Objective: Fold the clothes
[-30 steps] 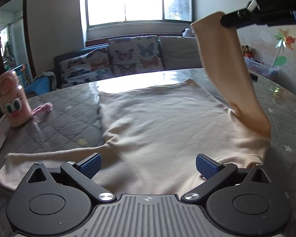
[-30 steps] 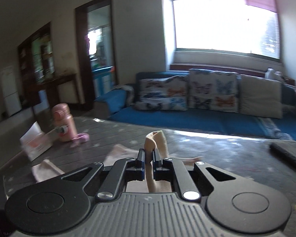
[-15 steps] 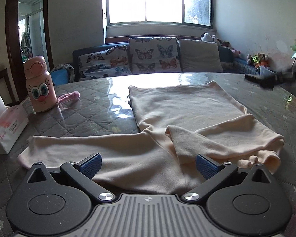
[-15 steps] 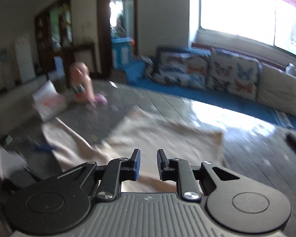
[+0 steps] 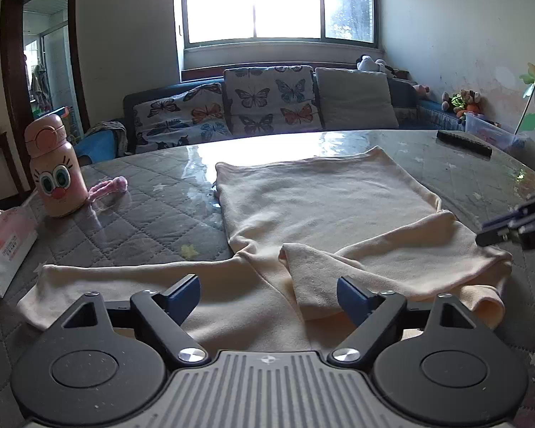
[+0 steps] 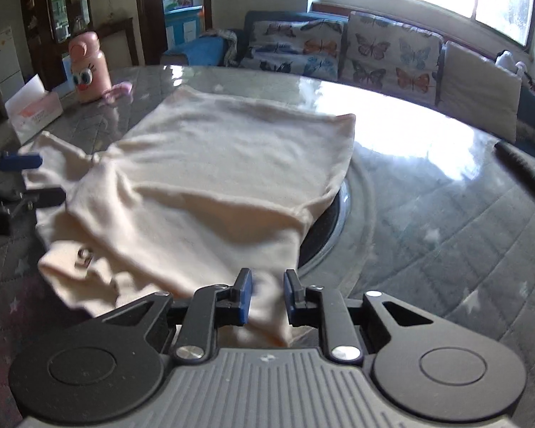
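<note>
A cream long-sleeved shirt (image 5: 321, 207) (image 6: 214, 164) lies flat on the quilted round table (image 5: 142, 207). Its right sleeve (image 5: 392, 260) is folded across the chest, while the left sleeve (image 5: 107, 278) stretches out to the left. My left gripper (image 5: 267, 289) (image 6: 35, 178) hovers over the shirt's near edge. Its jaws stand wide and are closing, with cloth under the gap but no pad touching it. My right gripper (image 6: 267, 285) (image 5: 510, 228) is low at the shirt's right shoulder. Its jaws are a little apart, and cloth shows in the gap without being pinched.
A pink cartoon bottle (image 5: 55, 174) (image 6: 89, 71) and a tissue box (image 5: 3, 246) stand at the table's left, with a pink fluffy strap (image 5: 110, 185) beside the bottle. A black remote (image 5: 463, 142) lies far right. A dark round disc (image 6: 328, 221) shows under the shirt. Behind is a sofa (image 5: 267, 103).
The right gripper let go of the raised sleeve, which dropped folded over the shirt, then sank to the shirt's right edge. The left gripper's jaws have narrowed a little.
</note>
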Action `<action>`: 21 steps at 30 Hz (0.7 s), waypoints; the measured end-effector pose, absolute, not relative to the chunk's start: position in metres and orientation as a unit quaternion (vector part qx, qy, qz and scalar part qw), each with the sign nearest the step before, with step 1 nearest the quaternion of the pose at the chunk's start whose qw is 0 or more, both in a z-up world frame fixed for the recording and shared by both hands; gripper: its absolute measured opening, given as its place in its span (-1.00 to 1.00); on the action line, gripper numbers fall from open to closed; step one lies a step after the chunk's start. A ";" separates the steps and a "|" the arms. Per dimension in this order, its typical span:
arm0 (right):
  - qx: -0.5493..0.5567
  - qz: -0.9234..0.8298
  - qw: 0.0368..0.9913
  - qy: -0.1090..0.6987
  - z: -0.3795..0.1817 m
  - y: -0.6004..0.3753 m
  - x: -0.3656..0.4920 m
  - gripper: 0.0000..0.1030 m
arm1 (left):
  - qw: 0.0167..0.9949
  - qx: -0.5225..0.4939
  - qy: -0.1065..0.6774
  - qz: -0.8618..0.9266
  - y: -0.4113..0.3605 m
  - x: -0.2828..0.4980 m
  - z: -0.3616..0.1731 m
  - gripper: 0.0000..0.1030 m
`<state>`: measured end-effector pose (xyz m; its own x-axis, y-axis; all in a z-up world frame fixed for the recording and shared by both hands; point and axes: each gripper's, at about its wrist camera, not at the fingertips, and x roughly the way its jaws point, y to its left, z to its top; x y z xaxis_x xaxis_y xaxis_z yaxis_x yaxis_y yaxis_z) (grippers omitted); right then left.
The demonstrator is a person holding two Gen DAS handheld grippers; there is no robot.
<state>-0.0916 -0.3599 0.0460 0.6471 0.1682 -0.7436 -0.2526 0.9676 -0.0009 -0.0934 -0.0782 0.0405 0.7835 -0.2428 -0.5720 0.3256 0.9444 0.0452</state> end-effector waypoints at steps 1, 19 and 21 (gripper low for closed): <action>-0.053 0.115 0.908 0.398 0.048 -0.361 -0.088 -0.66 | 0.941 0.072 0.293 -0.153 -0.079 -0.093 0.040 0.59; -0.143 0.182 0.897 0.376 0.040 -0.349 -0.041 -0.97 | 0.925 0.080 0.317 -0.192 -0.093 -0.083 0.031 -0.51; -0.139 0.179 0.902 0.369 0.045 -0.353 -0.046 -0.97 | 0.924 0.085 0.316 -0.196 -0.095 -0.084 0.031 -0.74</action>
<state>-0.0457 -0.3533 0.0453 0.6641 0.2196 -0.7146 -0.4244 0.8977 -0.1185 -0.0840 -0.0953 0.0307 0.7237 -0.3081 -0.6176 0.4156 0.9089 0.0336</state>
